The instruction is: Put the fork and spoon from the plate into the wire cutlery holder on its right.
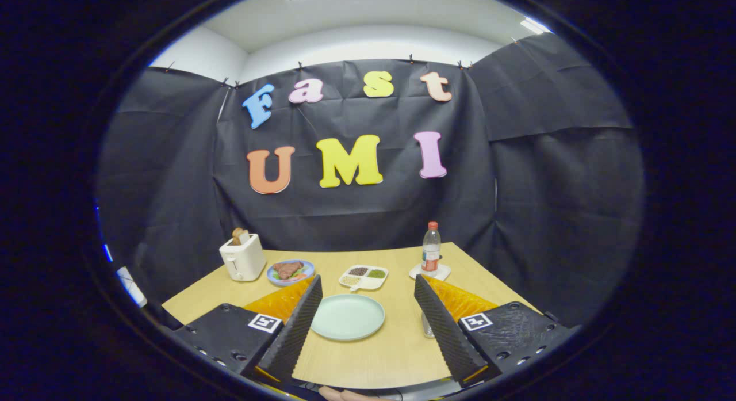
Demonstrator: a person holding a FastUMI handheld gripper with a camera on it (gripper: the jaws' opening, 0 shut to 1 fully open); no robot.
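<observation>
The pale green plate lies on the counter between the two fingers of the tongs, and its surface appears bare: no fork or spoon can be made out on it. Just right of the plate, a small part of what is probably the wire cutlery holder shows behind the right finger; its contents are hidden, so whether the cutlery already stands inside cannot be told. Judged from the bare plate, the transfer is either finished or nearly so, but the holder would need to be seen to confirm this.

The tongs are spread wide, with nothing between the fingers, held above the near edge of the counter. Beyond the plate sits a white divided dish with small portions of food. Further left of the plate stand a blue plate of meat and greens and a white toaster with bread in its slot. Beyond the plate to the right, a clear bottle with a red cap stands on a white coaster.
</observation>
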